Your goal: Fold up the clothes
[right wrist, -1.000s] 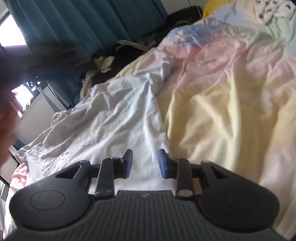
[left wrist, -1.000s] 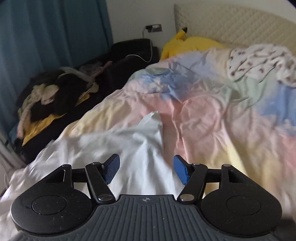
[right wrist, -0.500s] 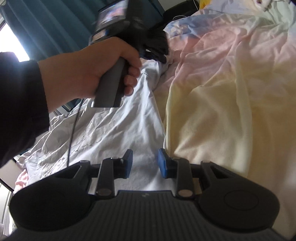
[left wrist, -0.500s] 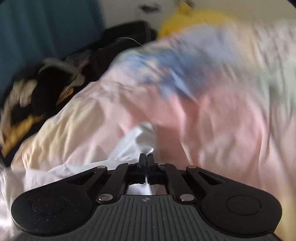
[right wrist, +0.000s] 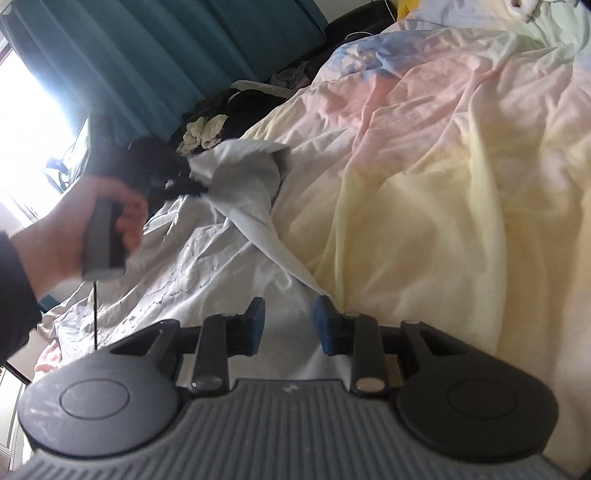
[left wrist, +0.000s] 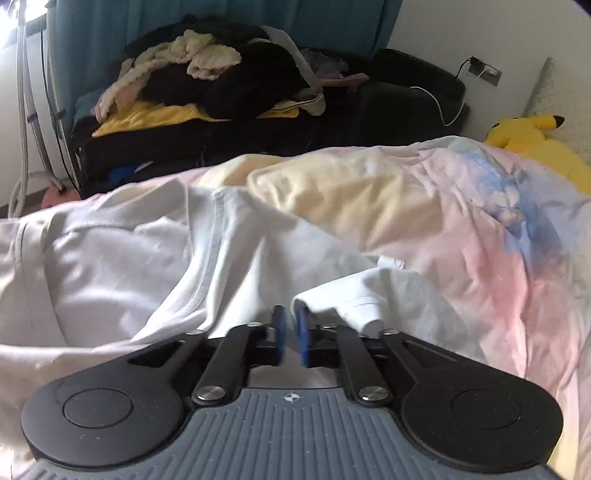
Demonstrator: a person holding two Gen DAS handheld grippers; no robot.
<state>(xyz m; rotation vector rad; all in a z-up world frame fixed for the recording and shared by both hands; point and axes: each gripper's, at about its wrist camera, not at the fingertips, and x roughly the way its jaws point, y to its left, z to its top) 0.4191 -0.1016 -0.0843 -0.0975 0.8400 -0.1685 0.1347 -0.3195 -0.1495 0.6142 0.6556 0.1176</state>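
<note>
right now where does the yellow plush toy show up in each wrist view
Left wrist view: the yellow plush toy lies at the right edge, upper half, on the pastel tie-dye bedspread by the wall.
Right wrist view: only a yellow sliver at the top edge, right of centre; probably the toy.
Shared landmark: the heap of dark and cream clothes before the teal curtain, upper left in the left view, left of centre in the right.
</note>
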